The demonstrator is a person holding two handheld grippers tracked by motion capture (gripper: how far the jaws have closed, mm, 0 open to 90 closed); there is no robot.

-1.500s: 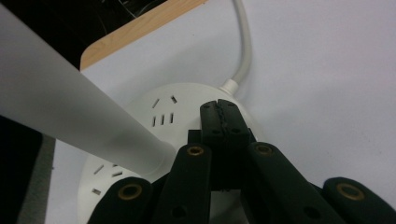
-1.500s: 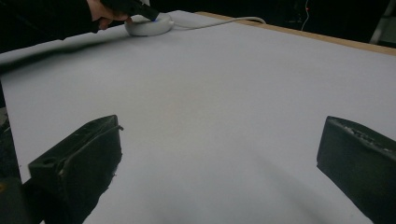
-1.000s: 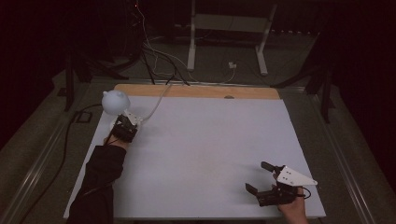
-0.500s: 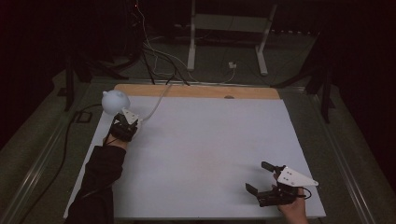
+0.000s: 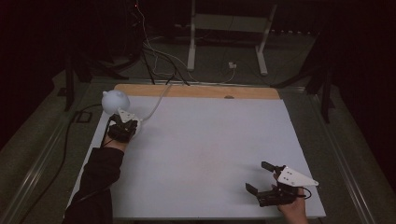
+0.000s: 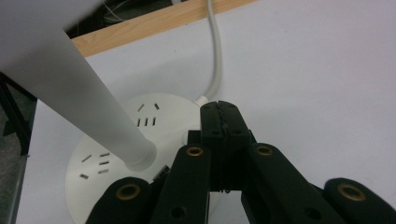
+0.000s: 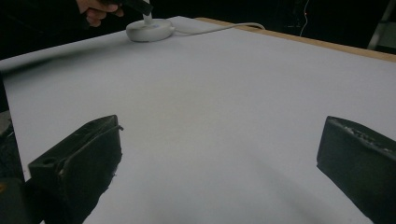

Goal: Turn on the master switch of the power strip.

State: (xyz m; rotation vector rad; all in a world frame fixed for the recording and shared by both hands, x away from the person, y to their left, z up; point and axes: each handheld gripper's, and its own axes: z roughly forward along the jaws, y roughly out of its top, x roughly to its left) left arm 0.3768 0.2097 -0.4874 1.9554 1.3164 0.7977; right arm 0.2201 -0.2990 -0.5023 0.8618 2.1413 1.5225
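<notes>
Barely anything has shifted since a second ago: the left gripper (image 5: 122, 128) sits at the same far left corner of the table (image 5: 210, 140), perhaps a touch nearer the lamp, and the right gripper (image 5: 261, 179) has not budged from the near right corner.

Over on the left, the lamp (image 5: 115, 101) stands by the table's far left edge, its round white head showing in the high view just beyond the gripper. From the left gripper view we get the close-up: a round white base (image 6: 121, 154) with small slots in its top, a white stem (image 6: 88, 98) rising out of it at a slant toward the upper left, and a white cord (image 6: 215, 60) running off from the base's far side toward the wooden strip (image 6: 154, 21) along the back of the table. The left gripper's two black jaws are pressed together, tips meeting right over the base's edge near where the cord leaves it. Nothing can be seen between them; whether the tips touch the base I cannot tell. A dark sleeve (image 5: 95, 182) leads back from that hand to the near edge.

On the right, the jaws are spread wide, hovering low over bare white tabletop, with the grey plate (image 5: 295, 177) on top and the hand (image 5: 292, 212) behind. The right gripper view looks across the table to the lamp base (image 7: 150, 29) far off, the other hand (image 7: 99, 10) beside it.
</notes>
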